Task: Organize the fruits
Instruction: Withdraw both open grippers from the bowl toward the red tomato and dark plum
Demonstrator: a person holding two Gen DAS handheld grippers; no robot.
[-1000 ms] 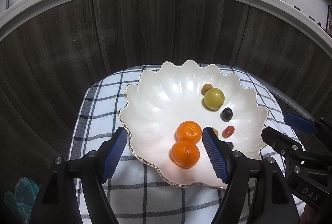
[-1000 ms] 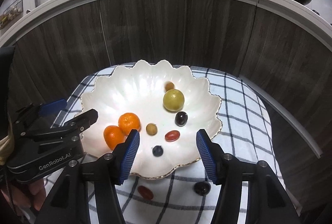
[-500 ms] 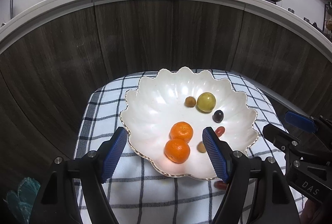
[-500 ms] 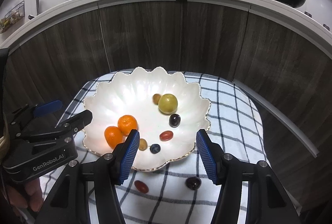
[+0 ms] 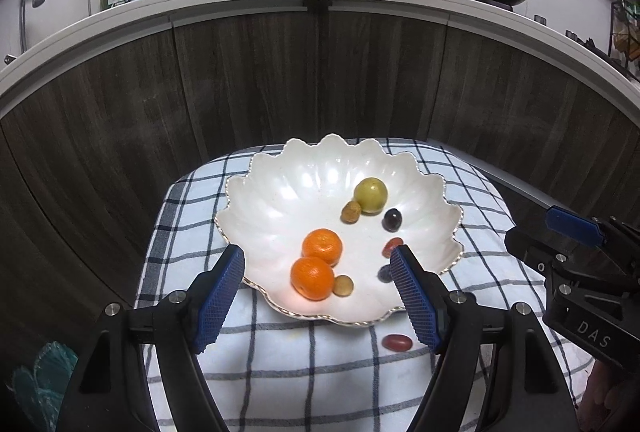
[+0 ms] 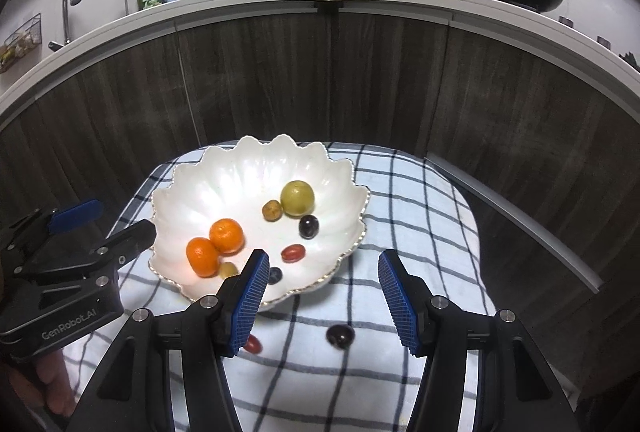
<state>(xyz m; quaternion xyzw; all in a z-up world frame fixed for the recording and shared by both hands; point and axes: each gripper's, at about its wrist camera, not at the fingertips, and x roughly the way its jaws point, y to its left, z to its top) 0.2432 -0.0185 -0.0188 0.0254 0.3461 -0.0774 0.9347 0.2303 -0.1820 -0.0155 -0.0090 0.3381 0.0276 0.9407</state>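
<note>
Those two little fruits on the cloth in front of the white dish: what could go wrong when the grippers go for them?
The dark grape and red fruit are small and round, lying loose on the checked cloth; open pads could nudge them into rolling off. The scalloped dish rim sits close, so a reaching finger might knock it.

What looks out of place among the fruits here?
Two small fruits lie on the checked cloth outside the white dish: a red one and a dark one. The rest sit inside.
</note>
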